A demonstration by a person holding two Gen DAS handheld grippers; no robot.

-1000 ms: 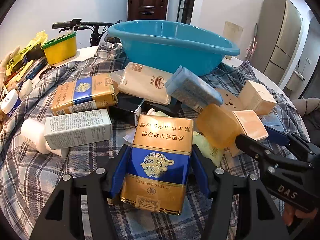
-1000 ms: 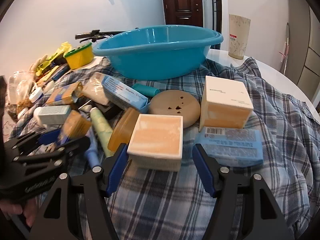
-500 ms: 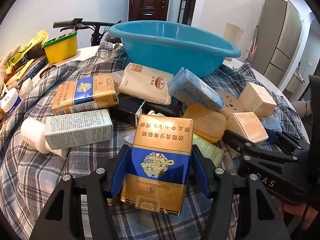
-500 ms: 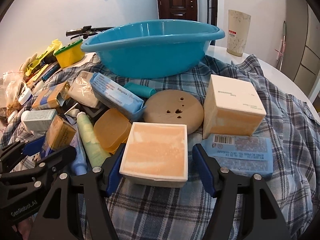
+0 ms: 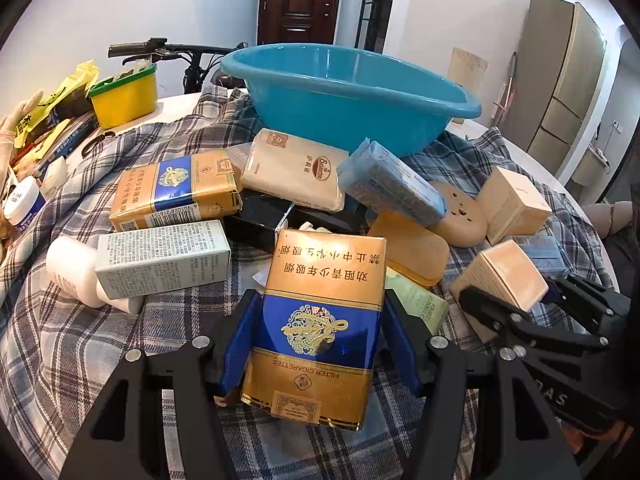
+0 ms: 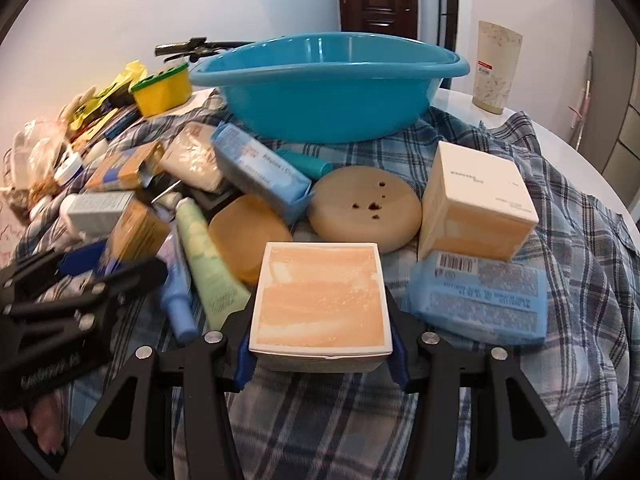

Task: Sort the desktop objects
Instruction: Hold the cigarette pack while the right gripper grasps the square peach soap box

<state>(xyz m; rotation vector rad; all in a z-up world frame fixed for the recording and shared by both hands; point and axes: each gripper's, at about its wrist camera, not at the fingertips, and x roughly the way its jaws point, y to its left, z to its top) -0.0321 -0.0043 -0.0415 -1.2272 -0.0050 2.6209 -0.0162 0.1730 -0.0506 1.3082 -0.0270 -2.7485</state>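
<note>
My left gripper is shut on a gold and blue cigarette carton and holds it over the plaid cloth. My right gripper is shut on a peach and white square box; it also shows in the left wrist view. The left gripper shows blurred at the left of the right wrist view. A blue basin stands at the back of the pile.
On the plaid cloth lie a second cigarette carton, a white box, a beige pack, blue tissue packs, a round tan disc, an amber soap dish, tubes and a taller peach box. A yellow tub stands far left.
My right gripper has closed its fingers onto the peach box and lifted it slightly. My left gripper still holds the cigarette carton, hardly moved.
</note>
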